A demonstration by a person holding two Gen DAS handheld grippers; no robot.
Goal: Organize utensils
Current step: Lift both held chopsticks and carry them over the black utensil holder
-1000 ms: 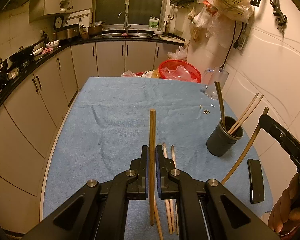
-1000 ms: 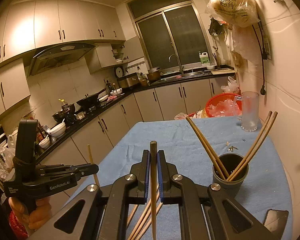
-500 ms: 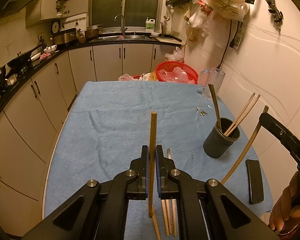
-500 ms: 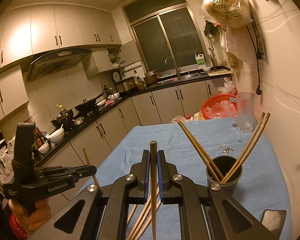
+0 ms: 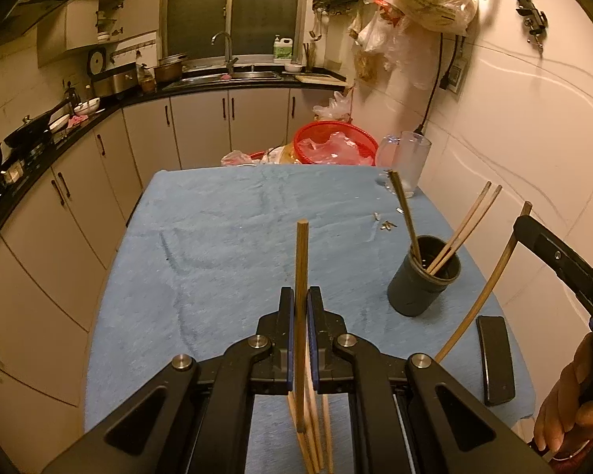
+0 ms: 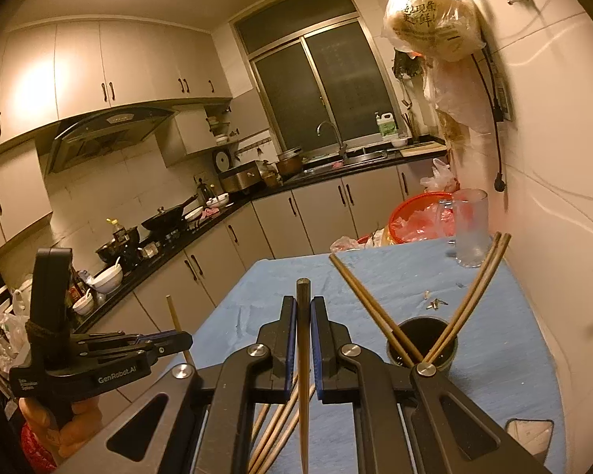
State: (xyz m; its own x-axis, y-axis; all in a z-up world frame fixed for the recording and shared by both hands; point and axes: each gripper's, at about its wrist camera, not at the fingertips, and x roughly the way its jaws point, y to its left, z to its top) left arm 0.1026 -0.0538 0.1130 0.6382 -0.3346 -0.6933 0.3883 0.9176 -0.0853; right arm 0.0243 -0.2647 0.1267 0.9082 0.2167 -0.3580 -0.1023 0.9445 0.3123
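My left gripper (image 5: 301, 296) is shut on a wooden chopstick (image 5: 301, 260) held upright above the blue cloth. My right gripper (image 6: 303, 304) is shut on another chopstick (image 6: 303, 355), also upright. A dark cup (image 5: 425, 276) stands at the right of the table with three chopsticks leaning in it; it also shows in the right wrist view (image 6: 423, 335). Several loose chopsticks (image 5: 316, 434) lie on the cloth under my left gripper. In the left wrist view the right gripper's chopstick (image 5: 490, 284) rises beside the cup. The left gripper (image 6: 150, 345) shows at the left of the right wrist view.
A blue cloth (image 5: 225, 237) covers the table. A black phone (image 5: 494, 359) lies near the front right edge. A glass mug (image 5: 409, 162) and a red basket (image 5: 336, 148) stand at the far right. A wall runs along the right; kitchen counters are on the left.
Both grippers have risen and drawn back a little with their chopsticks; the cup and table look lower and farther. Both grips are unchanged.
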